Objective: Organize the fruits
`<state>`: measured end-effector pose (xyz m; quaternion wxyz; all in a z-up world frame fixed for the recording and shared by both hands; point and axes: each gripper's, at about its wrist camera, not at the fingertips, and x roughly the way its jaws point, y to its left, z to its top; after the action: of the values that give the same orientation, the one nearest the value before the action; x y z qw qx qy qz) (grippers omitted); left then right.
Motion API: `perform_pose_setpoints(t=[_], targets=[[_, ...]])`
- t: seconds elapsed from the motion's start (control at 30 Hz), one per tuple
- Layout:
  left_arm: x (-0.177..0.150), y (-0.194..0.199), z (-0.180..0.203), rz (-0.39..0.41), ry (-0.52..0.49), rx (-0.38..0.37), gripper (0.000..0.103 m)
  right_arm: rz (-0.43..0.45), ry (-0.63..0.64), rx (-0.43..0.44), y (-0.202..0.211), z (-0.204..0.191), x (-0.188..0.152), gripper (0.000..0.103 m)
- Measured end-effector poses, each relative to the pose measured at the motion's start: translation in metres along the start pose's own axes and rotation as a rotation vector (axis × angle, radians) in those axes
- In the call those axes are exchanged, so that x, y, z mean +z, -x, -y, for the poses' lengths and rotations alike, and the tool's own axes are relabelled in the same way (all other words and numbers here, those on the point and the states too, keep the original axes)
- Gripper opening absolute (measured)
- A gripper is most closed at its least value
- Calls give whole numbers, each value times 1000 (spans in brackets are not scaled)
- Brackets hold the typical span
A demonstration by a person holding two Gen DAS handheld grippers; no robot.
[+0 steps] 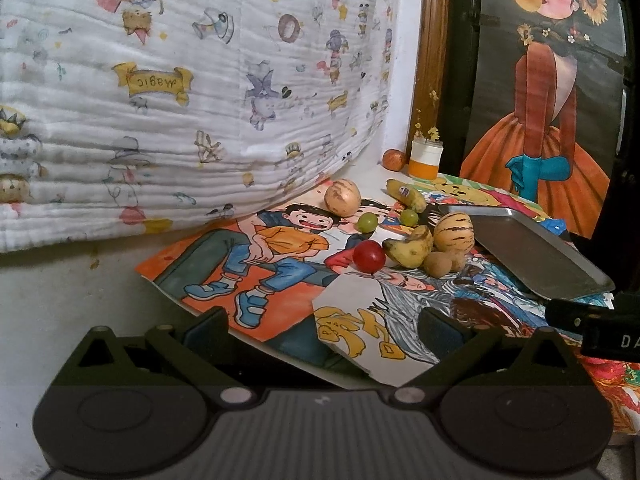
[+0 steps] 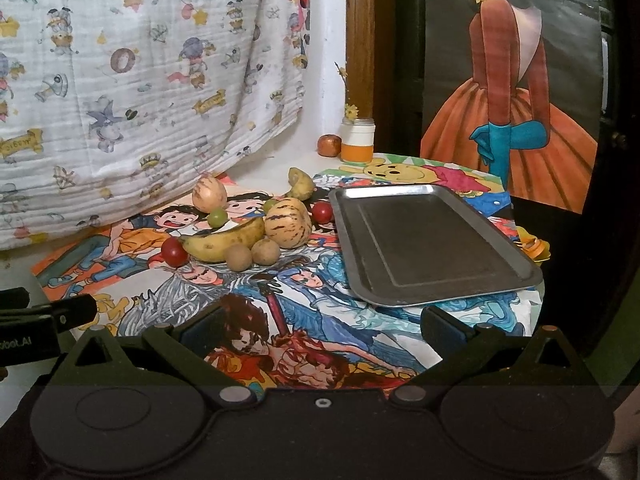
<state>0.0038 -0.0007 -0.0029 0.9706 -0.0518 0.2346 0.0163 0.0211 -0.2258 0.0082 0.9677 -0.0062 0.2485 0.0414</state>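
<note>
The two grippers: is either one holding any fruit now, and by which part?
Nothing is held. The left gripper and the right gripper are both open and empty; the fruit lies beside the bare metal tray.

Fruit lies heaped on drawings to the left of a tray.

In the right wrist view, the flat rectangular metal tray (image 2: 432, 240) rests on overlapping cartoon-drawing sheets (image 2: 312, 300), with nothing on it. Left of the tray sit a striped round melon (image 2: 287, 222), a speckled yellow banana (image 2: 224, 242) touching it, two small brown round fruits (image 2: 252, 255) in front, and a red round fruit (image 2: 174, 252) at the banana's left end. Behind them lie a green grape (image 2: 217, 216), a pale round melon (image 2: 209, 194) and a second banana (image 2: 301, 184). Farther back a white-and-orange jar (image 2: 357, 140) stands beside a reddish round fruit (image 2: 329, 145). A printed quilt (image 2: 140, 80) hangs behind at left.
</note>
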Motion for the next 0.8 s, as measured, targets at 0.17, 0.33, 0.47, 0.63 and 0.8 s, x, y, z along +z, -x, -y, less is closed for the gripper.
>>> perform_pose_setpoints(t=[0.17, 0.33, 0.47, 0.63, 0.8], targets=[[0, 0, -1, 0, 4, 2, 103, 0, -1, -1, 0, 0, 0, 103], [0, 0, -1, -1, 5, 3, 103, 1, 0, 0, 0, 1, -1, 103], [-1, 1, -1, -3, 7, 3, 103, 1, 0, 1, 0, 0, -1, 103], [-1, 0, -1, -4, 6, 0, 103, 5, 1, 5, 0, 0, -1, 103], [-1, -1, -1, -8, 8, 0, 103, 6, 3, 10, 0, -1, -2, 103]])
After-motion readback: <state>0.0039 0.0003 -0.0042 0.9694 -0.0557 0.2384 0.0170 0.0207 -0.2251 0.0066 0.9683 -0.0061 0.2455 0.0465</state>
